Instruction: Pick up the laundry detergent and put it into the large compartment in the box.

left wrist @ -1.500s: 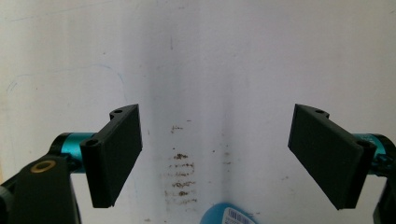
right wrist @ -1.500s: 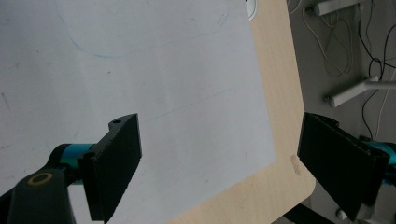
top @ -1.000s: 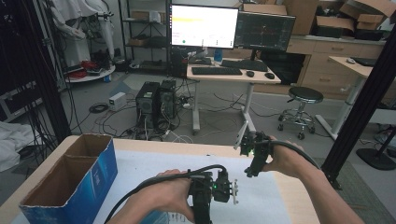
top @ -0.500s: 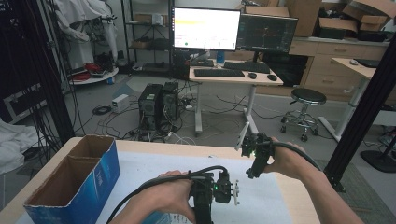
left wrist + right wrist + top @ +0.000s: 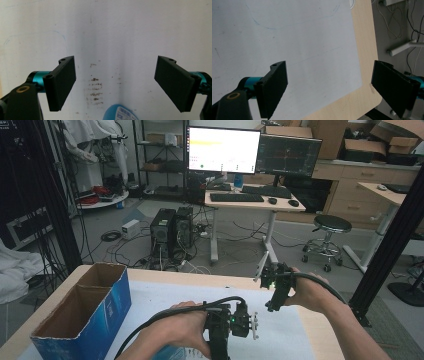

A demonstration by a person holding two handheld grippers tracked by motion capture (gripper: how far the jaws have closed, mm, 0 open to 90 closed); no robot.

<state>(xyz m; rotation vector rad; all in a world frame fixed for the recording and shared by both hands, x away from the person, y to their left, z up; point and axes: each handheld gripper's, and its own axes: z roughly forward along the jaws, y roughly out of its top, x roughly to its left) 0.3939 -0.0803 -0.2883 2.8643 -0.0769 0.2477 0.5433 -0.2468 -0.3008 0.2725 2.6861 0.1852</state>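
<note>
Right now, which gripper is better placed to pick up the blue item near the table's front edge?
Probably the left gripper. Its jaws are open, with the blue labelled item just below and between them. The right gripper is open over bare white mat near the table corner.

Grey floor (image 5: 125,210) strewn with cables; two computer towers (image 5: 172,231) stand beside a standing desk (image 5: 247,202) carrying two monitors (image 5: 223,149) and a keyboard (image 5: 236,197). A round stool (image 5: 332,225) sits right, with wooden cabinets (image 5: 350,185) and stacked cardboard boxes (image 5: 380,140) behind. Shelving (image 5: 157,155) lines the rear wall.
</note>
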